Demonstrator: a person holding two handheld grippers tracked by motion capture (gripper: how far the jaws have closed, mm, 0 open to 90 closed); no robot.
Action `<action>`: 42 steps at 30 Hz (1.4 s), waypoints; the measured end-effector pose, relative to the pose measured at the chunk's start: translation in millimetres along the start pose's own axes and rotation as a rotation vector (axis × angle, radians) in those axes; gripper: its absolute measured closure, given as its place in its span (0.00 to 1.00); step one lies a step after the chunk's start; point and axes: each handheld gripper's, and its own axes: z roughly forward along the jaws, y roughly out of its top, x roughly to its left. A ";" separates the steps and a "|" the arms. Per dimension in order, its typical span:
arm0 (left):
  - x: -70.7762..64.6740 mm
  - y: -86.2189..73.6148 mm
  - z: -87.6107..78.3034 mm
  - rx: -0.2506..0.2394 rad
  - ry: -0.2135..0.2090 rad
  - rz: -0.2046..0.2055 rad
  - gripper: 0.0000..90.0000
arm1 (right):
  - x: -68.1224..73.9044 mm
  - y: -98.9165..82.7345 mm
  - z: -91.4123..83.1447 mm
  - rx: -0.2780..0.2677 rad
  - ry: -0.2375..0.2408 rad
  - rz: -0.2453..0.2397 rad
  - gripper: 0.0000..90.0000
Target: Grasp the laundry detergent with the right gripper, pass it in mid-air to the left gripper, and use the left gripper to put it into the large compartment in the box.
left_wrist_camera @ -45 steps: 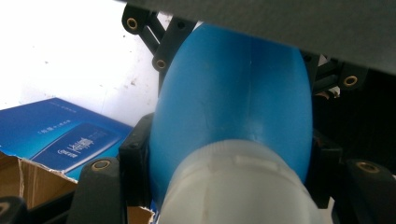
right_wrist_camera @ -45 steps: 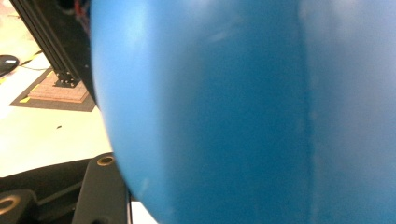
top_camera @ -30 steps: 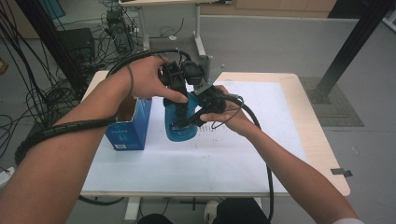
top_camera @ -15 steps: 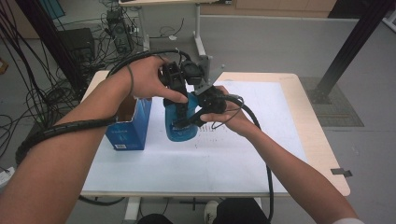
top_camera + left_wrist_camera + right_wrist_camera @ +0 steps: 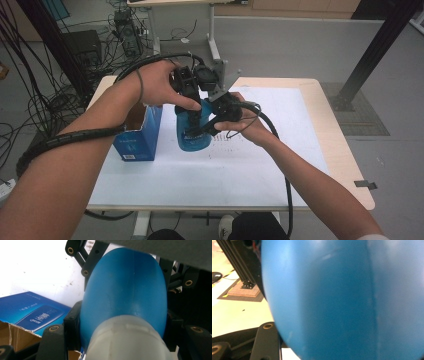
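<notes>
Blue bottle (image 5: 192, 131) gripped from two sides, upright at centre frame of the high view.

Left gripper (image 5: 189, 96) comes down onto the bottle's top; in the left gripper view its jaws are clamped on the neck just under the white cap (image 5: 127, 340). Right gripper (image 5: 216, 116) meets the blue body from the right, jaws pressed to its sides; the right gripper view shows the blue wall close up, one black jaw at lower left. Bottle base rests on the white table sheet (image 5: 250, 170). Open blue carton (image 5: 137, 135) stands just left of the bottle.
</notes>
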 end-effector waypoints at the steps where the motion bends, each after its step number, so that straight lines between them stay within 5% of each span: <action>1: 0.0 0.0 0.0 0.000 0.000 0.000 0.41 | 0.0 0.0 0.0 0.000 0.000 0.000 0.44; 9: -1.5 0.3 0.6 0.010 0.007 -0.002 0.41 | 0.5 -0.7 0.4 0.003 -0.011 -0.002 0.42; 18: 0.1 -4.8 0.9 0.017 0.006 -0.019 0.41 | -0.5 -12.8 -4.8 0.042 -0.070 0.038 0.19; 24: 5.3 -10.0 -4.7 0.015 0.012 -0.060 0.41 | -2.5 -26.2 -14.5 0.163 -0.086 0.177 0.02; 36: 13.8 -12.2 -33.4 0.017 0.062 -0.218 0.41 | 4.9 -35.0 -61.4 0.298 -0.217 0.291 0.04; 42: 26.2 -18.8 -58.2 0.004 0.048 -0.389 0.41 | 10.3 -35.1 -84.0 0.396 -0.278 0.295 0.04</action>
